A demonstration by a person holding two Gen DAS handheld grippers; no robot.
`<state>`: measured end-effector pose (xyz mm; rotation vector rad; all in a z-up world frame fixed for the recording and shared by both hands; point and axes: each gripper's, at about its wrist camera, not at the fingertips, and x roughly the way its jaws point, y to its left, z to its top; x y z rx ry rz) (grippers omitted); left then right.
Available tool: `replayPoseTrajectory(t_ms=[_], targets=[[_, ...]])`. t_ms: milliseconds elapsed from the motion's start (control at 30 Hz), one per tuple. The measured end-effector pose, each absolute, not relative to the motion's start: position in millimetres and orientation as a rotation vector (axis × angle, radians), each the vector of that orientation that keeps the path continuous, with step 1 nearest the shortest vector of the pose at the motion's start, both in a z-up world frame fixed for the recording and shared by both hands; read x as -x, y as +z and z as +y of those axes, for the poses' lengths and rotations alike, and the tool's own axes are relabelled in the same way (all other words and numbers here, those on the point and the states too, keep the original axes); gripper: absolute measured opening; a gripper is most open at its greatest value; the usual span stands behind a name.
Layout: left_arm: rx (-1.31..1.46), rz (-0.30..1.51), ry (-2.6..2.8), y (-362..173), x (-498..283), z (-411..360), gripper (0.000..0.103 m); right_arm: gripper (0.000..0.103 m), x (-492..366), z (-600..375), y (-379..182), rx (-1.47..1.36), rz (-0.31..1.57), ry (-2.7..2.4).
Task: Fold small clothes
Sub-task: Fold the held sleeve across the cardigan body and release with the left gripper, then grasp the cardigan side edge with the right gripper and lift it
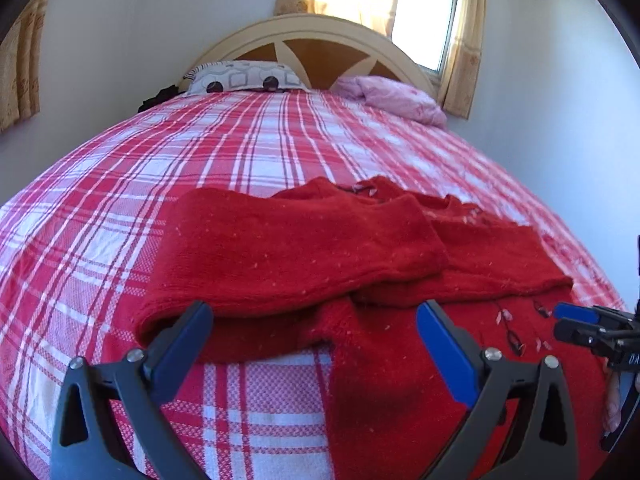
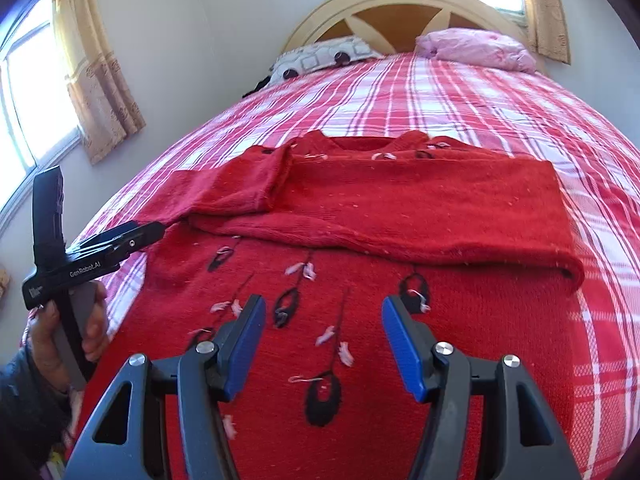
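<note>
Now | red sweater (image 2: 360, 216) lay flat on the plaid bed (image 1: 260, 140), well short of the headboard (image 1: 320, 36), both sleeves folded across its chest | left gripper (image 1: 316, 324) and right gripper (image 2: 324, 320) both hung spread and empty over its hem end | I judged the knit soft, limp, fairly thick, not slippery; pinch the hem corners.

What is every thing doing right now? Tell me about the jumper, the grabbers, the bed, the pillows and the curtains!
Red sweater: lying flat on the bed, both sleeves folded across its front.
Left gripper: open, holding nothing.
Right gripper: open, above the sweater's lower part.
Plaid bed sheet: spread flat.
Patterned pillow: lying at the headboard.
Pink pillow: crumpled.
Curtains: drawn aside.
</note>
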<state>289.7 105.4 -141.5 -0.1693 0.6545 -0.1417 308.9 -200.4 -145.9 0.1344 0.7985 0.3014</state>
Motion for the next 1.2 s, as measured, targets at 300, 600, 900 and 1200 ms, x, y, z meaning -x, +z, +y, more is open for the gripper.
replayPoseTrajectory(t_ms=[300,600,900,1200], targets=[[0.384,0.643,-0.208,-147,-293,137,0.103,0.062,-387,-183,-104,-0.317,0.873,0.361],[0.459,0.635,-0.247,-149,-294,145,0.103,0.061,-452,-158,-145,-0.439,0.954,0.340],[0.475,0.632,-0.267,-150,-296,147,0.103,0.041,-481,-132,-169,-0.458,1.008,0.377],[0.482,0.629,-0.275,-151,-295,147,0.103,0.007,-465,-107,-102,-0.333,0.876,0.437]])
